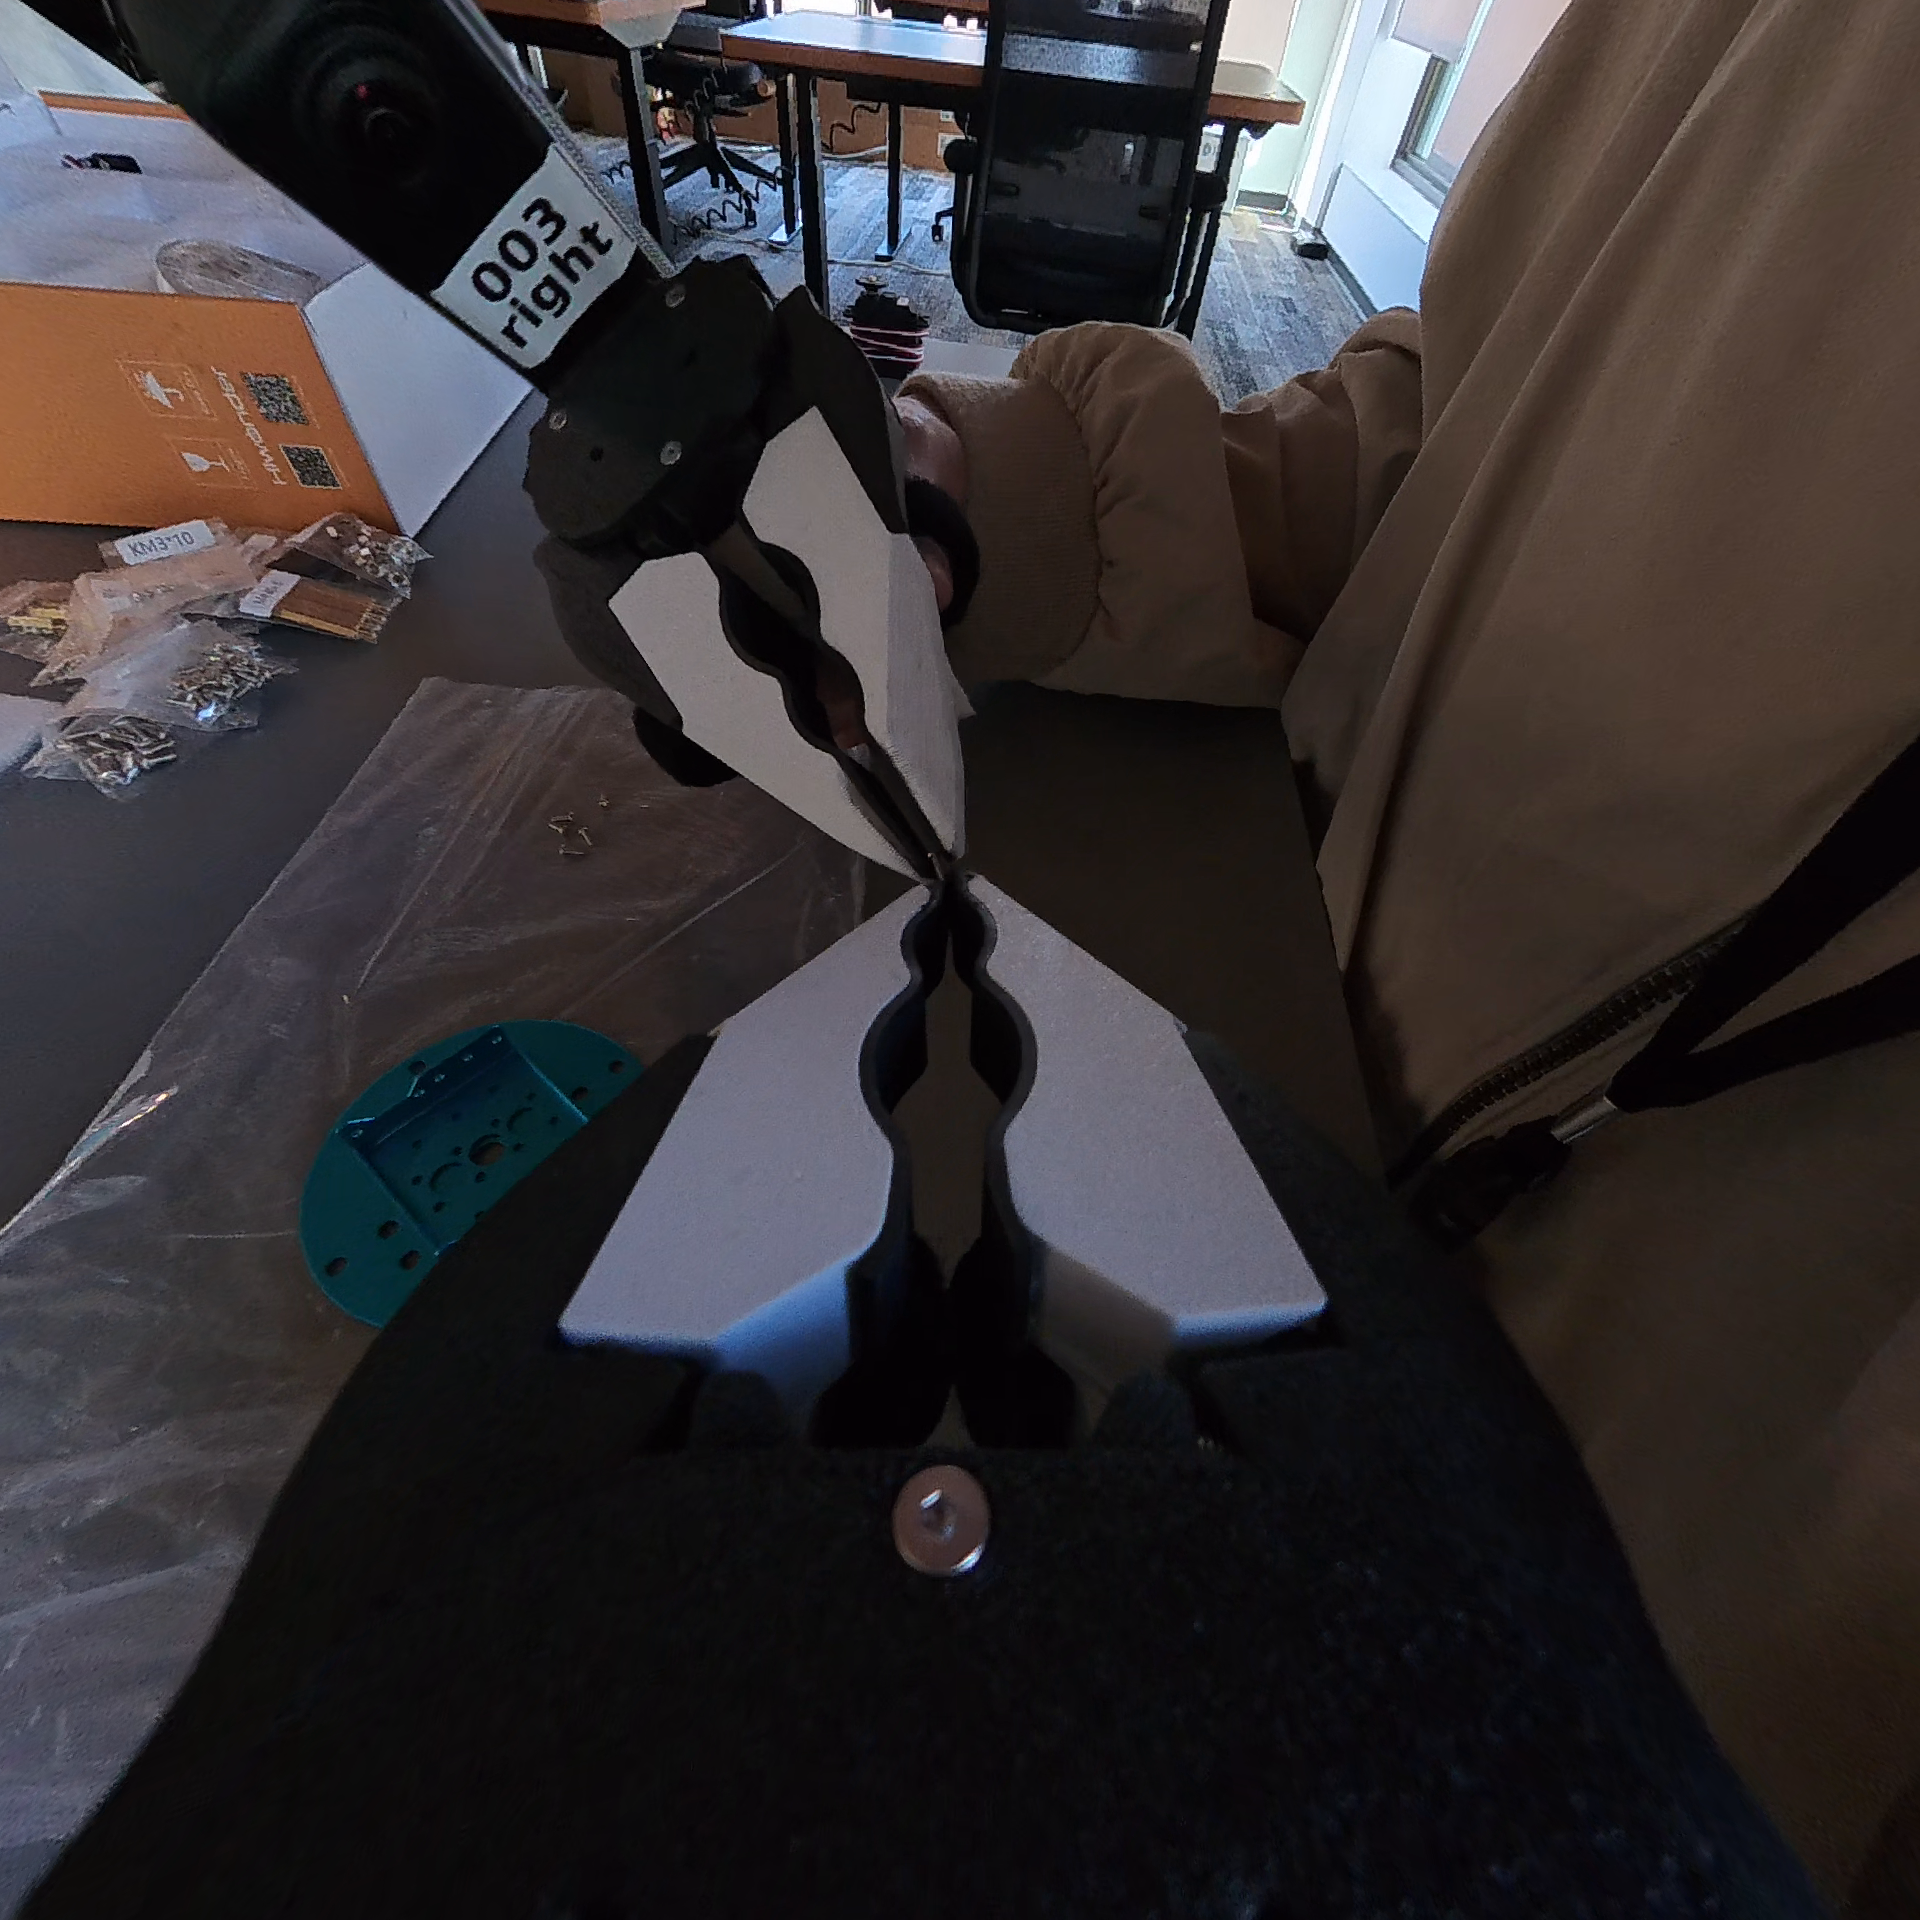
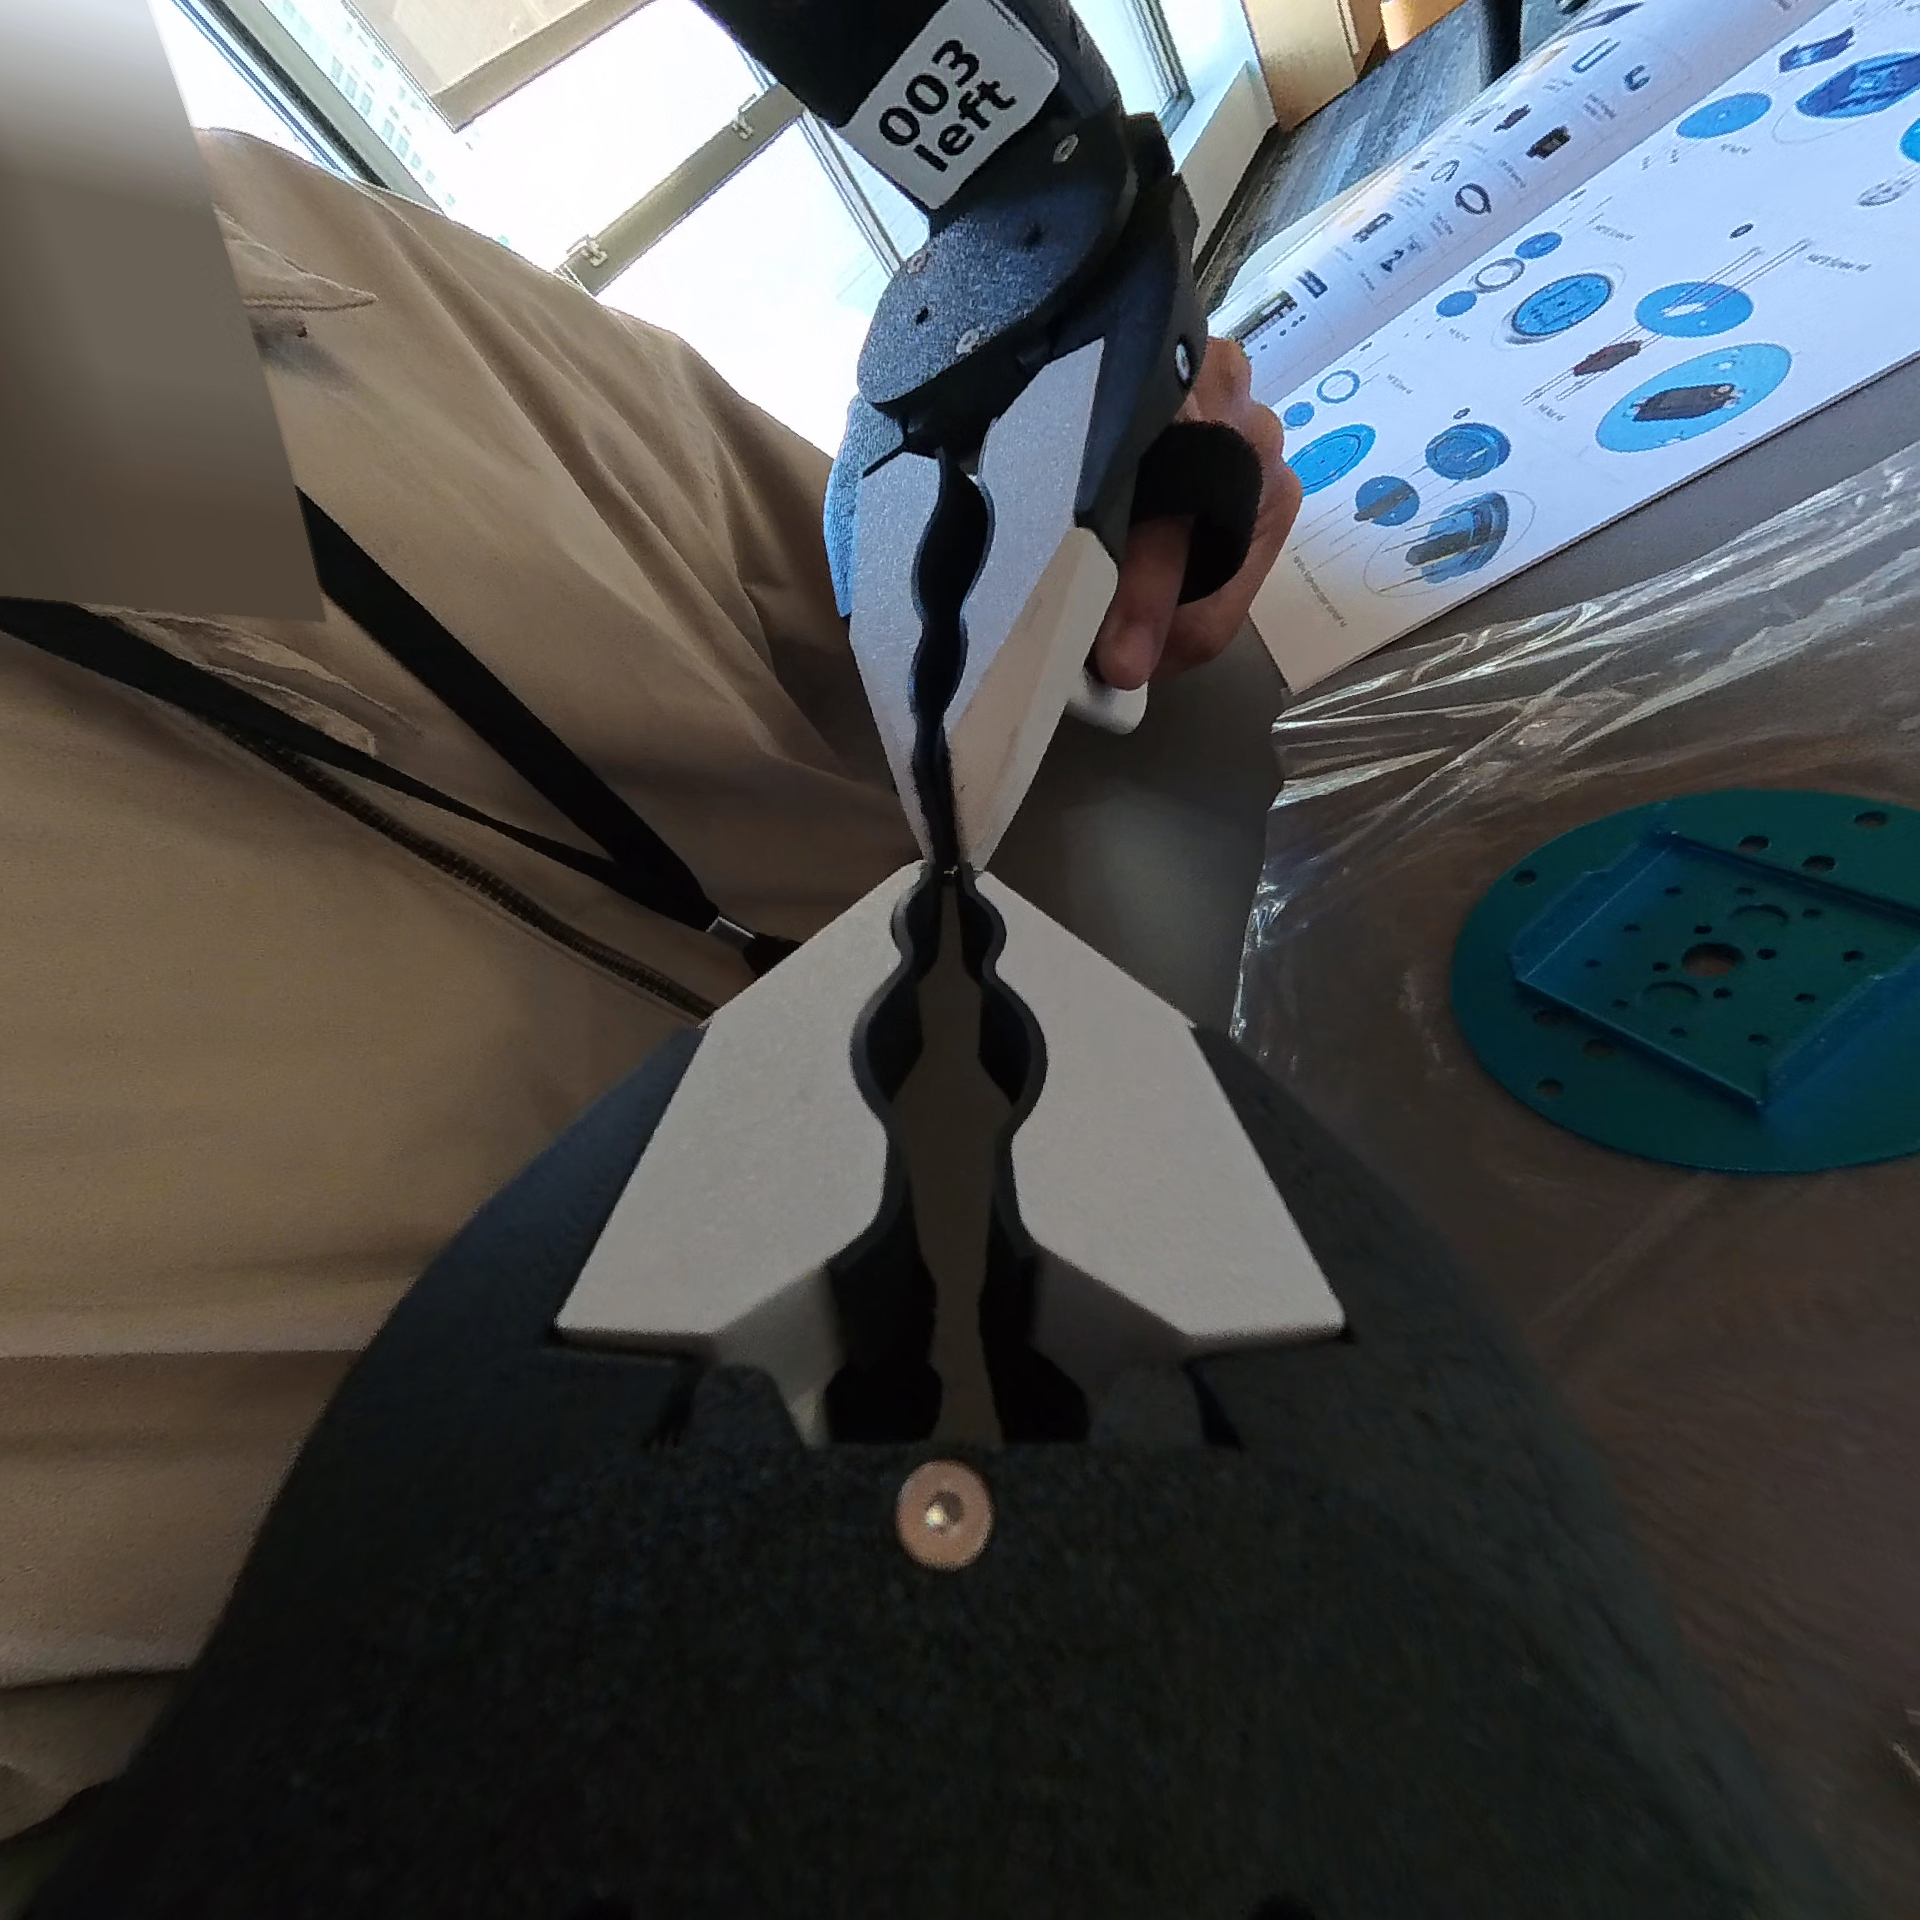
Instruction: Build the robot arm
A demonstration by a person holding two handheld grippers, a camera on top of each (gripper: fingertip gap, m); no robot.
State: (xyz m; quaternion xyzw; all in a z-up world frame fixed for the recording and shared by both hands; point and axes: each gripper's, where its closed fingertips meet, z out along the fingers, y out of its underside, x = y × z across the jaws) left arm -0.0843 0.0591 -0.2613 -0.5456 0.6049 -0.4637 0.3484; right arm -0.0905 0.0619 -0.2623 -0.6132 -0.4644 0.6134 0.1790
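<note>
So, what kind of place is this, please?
Probably an office used as an assembly workspace: desks and an office chair behind, bags of screws and a teal metal disc on the table.

Premises: an office room used as an assembly workspace. Upper part of the left wrist view shows desks (image 1: 997, 62) with orange-edged tops on metal legs, a black mesh office chair (image 1: 1091, 177) and grey patterned carpet (image 1: 1278, 281). At left, bagged screws (image 1: 166, 675) and an orange and white carton (image 1: 208, 416) lie on the dark worktable (image 1: 135, 894). Upper left of the right wrist view shows large windows (image 2: 644, 145); upper right, a printed parts diagram sheet (image 2: 1558, 343).
</note>
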